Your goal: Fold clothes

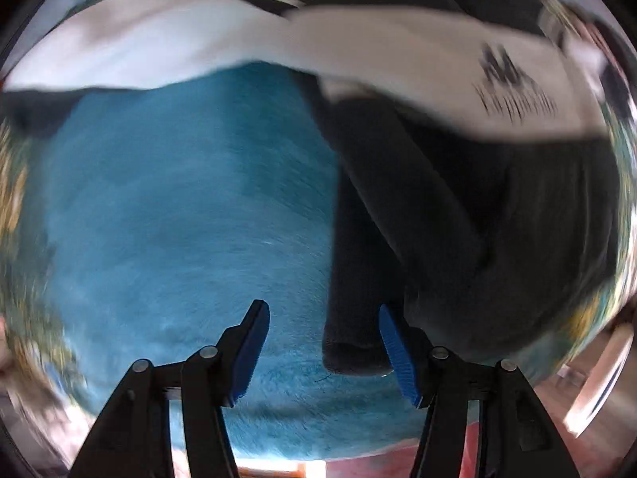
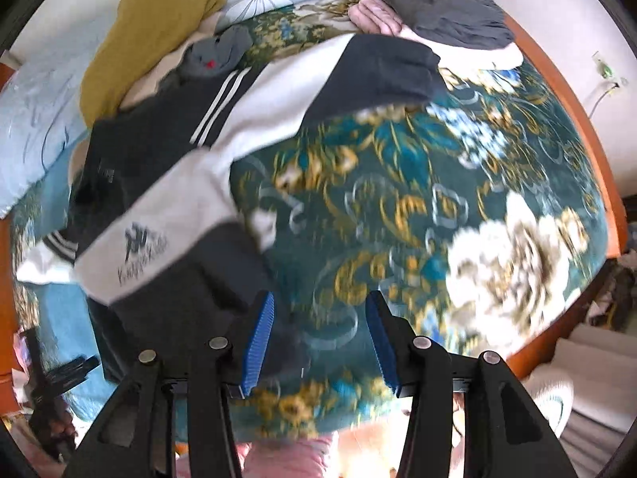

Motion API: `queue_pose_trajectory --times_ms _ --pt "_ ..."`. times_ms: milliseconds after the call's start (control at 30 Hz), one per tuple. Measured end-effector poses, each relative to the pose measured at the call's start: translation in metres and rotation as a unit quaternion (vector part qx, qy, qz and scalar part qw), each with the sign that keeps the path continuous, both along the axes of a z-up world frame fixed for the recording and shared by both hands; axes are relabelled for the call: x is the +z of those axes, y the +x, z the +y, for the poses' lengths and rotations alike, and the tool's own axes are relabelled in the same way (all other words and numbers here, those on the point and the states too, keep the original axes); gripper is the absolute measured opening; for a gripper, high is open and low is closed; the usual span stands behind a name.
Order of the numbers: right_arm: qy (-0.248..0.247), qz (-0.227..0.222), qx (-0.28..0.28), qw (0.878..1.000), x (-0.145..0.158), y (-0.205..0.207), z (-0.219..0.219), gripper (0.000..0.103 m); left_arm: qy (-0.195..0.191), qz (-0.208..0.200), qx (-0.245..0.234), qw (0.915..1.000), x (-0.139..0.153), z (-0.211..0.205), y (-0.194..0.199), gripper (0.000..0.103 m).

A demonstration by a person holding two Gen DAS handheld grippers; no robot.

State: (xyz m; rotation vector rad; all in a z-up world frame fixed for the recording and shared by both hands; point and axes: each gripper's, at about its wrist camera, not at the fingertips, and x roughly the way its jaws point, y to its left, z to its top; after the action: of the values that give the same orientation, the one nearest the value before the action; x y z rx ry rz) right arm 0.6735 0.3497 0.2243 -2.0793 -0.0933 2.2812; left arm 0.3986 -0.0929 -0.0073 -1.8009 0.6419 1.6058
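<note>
My left gripper (image 1: 324,352) hangs with its blue-padded fingers (image 1: 254,352) spread wide and holding nothing, over a plain teal patch of the bed (image 1: 179,207), and the dark cuff of a sleeve (image 1: 350,352) lies just inside the right-hand pad. My right gripper (image 2: 320,342) is equally wide and empty, above the teal bedspread with gold and white flowers (image 2: 458,207). The garment to fold — a black-and-white sweatshirt with a printed logo and white stripes (image 2: 159,207) — sprawls across the left half of the bed toward its head edge, one sleeve (image 2: 370,75) flung out toward the far right side, where a mustard-yellow cloth (image 2: 147,40) and a grey bundle (image 2: 442,4) are heaped. Both views are smeared, so I judge I am between grasps. To do this well, I would settle each gripper first, pinch the sleeve at its cuff rather than mid-length, take only one layer, and carry it flat across the body — not dragging the torso out of square.
</note>
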Motion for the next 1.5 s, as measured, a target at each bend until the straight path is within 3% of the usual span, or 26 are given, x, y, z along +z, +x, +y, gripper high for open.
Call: queue_pose_trajectory --times_ms 100,167,200,233,300,333,367,400,433,467,533,600,667,733,800,867,1033,1133,1267,1300,1333,1433,1500 --pt "0.014 -0.008 -0.007 1.0 0.007 0.027 -0.003 0.049 0.014 0.003 -0.011 0.9998 -0.009 -0.002 0.006 0.06" --pt "0.021 -0.013 -0.015 1.0 0.01 0.041 -0.005 0.049 0.029 -0.033 0.014 0.9989 -0.018 -0.005 0.002 0.058" --pt "0.024 -0.015 -0.019 0.999 0.011 0.048 -0.006 0.049 0.035 -0.051 0.029 0.9976 -0.022 -0.007 0.0 0.036" --pt "0.028 -0.017 -0.021 0.999 0.012 0.054 -0.007 0.049 0.042 -0.069 0.045 0.9957 -0.027 -0.008 -0.002 0.021" --pt "0.035 -0.017 -0.013 0.999 0.016 0.06 -0.012 0.049 0.074 -0.114 0.093 0.9864 -0.022 -0.016 -0.01 0.007" --pt "0.036 -0.015 -0.01 0.999 0.019 0.062 -0.014 0.049 0.099 -0.137 0.113 0.9792 -0.017 -0.02 -0.014 0.007" --pt "0.035 -0.011 -0.007 0.999 0.022 0.064 -0.017 0.049 0.155 -0.171 0.141 0.9628 -0.003 -0.031 -0.02 0.007" --pt "0.033 -0.008 -0.004 0.999 0.024 0.064 -0.02 0.049 0.211 -0.205 0.168 0.941 0.012 -0.043 -0.025 0.007" --pt "0.03 -0.005 -0.002 1.0 0.025 0.065 -0.022 0.049 0.274 -0.238 0.2 0.9102 0.026 -0.061 -0.031 0.007" --pt "0.026 -0.003 0.001 1.0 0.026 0.064 -0.025 0.049 0.316 -0.247 0.223 0.8883 0.039 -0.082 -0.035 0.007" --pt "0.021 -0.003 0.009 1.0 0.023 0.065 -0.029 0.049 0.27 -0.208 0.232 0.9114 0.031 -0.107 -0.038 0.007" --pt "0.015 -0.01 0.011 1.0 0.017 0.067 -0.034 0.049 0.195 -0.197 0.245 0.929 0.0 -0.119 -0.036 0.007" --pt "0.011 -0.018 0.016 1.0 0.012 0.07 -0.041 0.049 0.132 -0.195 0.264 0.9354 -0.033 -0.127 -0.032 0.009" --pt "0.008 -0.019 0.029 0.999 0.013 0.073 -0.048 0.049 0.102 -0.195 0.283 0.9334 -0.046 -0.129 -0.031 0.017" --pt "0.012 -0.015 0.048 0.999 0.016 0.074 -0.054 0.049 0.099 -0.188 0.296 0.9312 -0.04 -0.13 -0.032 0.025" --pt "0.015 -0.013 0.054 0.998 0.02 0.074 -0.053 0.049 0.103 -0.153 0.278 0.9427 -0.019 -0.128 -0.03 0.033" --pt "0.014 -0.023 0.029 0.999 0.016 0.076 -0.041 0.049 0.135 -0.085 0.154 0.9751 0.015 -0.101 -0.01 0.047" --pt "0.015 -0.033 0.028 0.999 0.012 0.08 -0.041 0.049 0.114 -0.105 0.12 0.9806 -0.006 -0.078 0.004 0.052" --pt "0.02 -0.037 0.041 0.998 0.014 0.086 -0.045 0.049 0.091 -0.112 0.129 0.9811 -0.023 -0.066 0.004 0.047" --pt "0.02 -0.037 0.04 0.998 0.015 0.087 -0.044 0.049 0.093 -0.11 0.13 0.9811 -0.022 -0.065 0.005 0.019" --pt "0.02 -0.036 0.037 0.998 0.015 0.087 -0.043 0.049 0.098 -0.112 0.128 0.9805 -0.016 -0.066 0.006 0.007" --pt "0.016 -0.036 0.025 0.999 0.013 0.088 -0.04 0.049 0.114 -0.121 0.124 0.9783 0.003 -0.069 0.008 0.007" --pt "0.007 -0.03 0.024 0.999 0.014 0.086 -0.04 0.049 0.196 -0.142 0.171 0.955 0.038 -0.098 -0.005 0.007"
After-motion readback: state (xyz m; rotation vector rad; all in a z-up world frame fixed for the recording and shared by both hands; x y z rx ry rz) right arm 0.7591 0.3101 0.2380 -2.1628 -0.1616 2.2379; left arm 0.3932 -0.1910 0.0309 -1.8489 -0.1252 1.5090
